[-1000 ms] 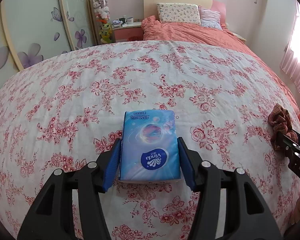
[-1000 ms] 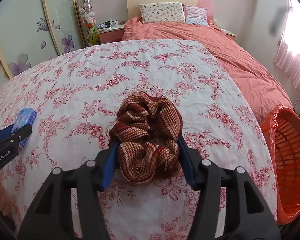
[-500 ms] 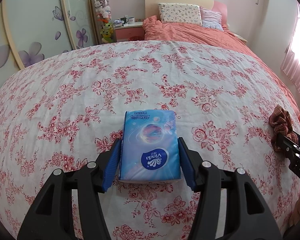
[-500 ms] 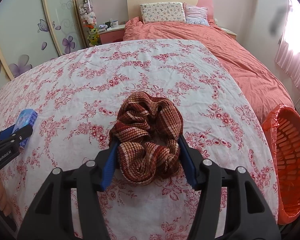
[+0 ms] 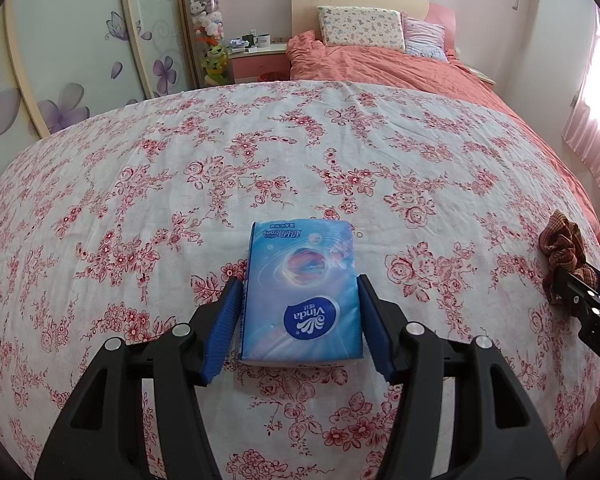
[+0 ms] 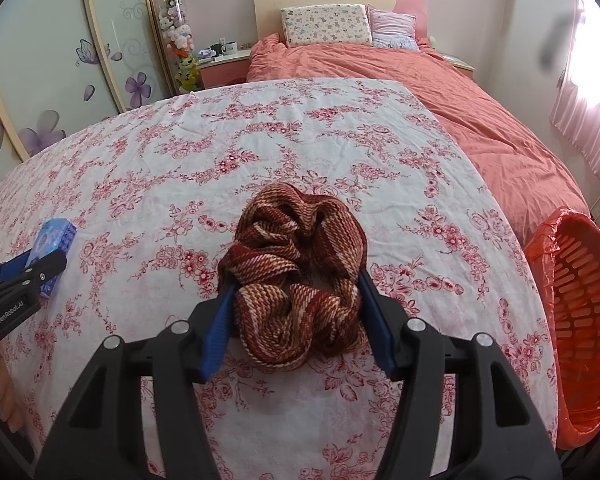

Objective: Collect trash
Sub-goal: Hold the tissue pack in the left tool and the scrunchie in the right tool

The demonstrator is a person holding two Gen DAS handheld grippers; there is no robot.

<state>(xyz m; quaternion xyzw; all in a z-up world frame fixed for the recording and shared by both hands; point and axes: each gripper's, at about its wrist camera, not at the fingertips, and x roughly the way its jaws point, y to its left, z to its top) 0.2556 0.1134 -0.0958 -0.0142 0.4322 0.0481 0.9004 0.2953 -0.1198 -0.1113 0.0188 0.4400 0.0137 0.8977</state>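
Observation:
A blue Vinda tissue pack (image 5: 302,292) lies on the floral sheet, and my left gripper (image 5: 299,322) is shut on its two long sides. A red-brown striped scrunchie (image 6: 298,280) sits between the fingers of my right gripper (image 6: 298,320), which is shut on it. The scrunchie also shows at the right edge of the left wrist view (image 5: 562,256). The tissue pack also shows at the left edge of the right wrist view (image 6: 54,246), held in the left gripper.
An orange basket (image 6: 576,320) lined with an orange bag stands on the floor off the bed's right side. The floral sheet (image 5: 260,152) covers the near part of the bed. A pink duvet (image 6: 440,100) and pillows lie at the far end.
Both grippers have crept very slightly, with the pack and the scrunchie still held between their fingers. Nothing else has moved.

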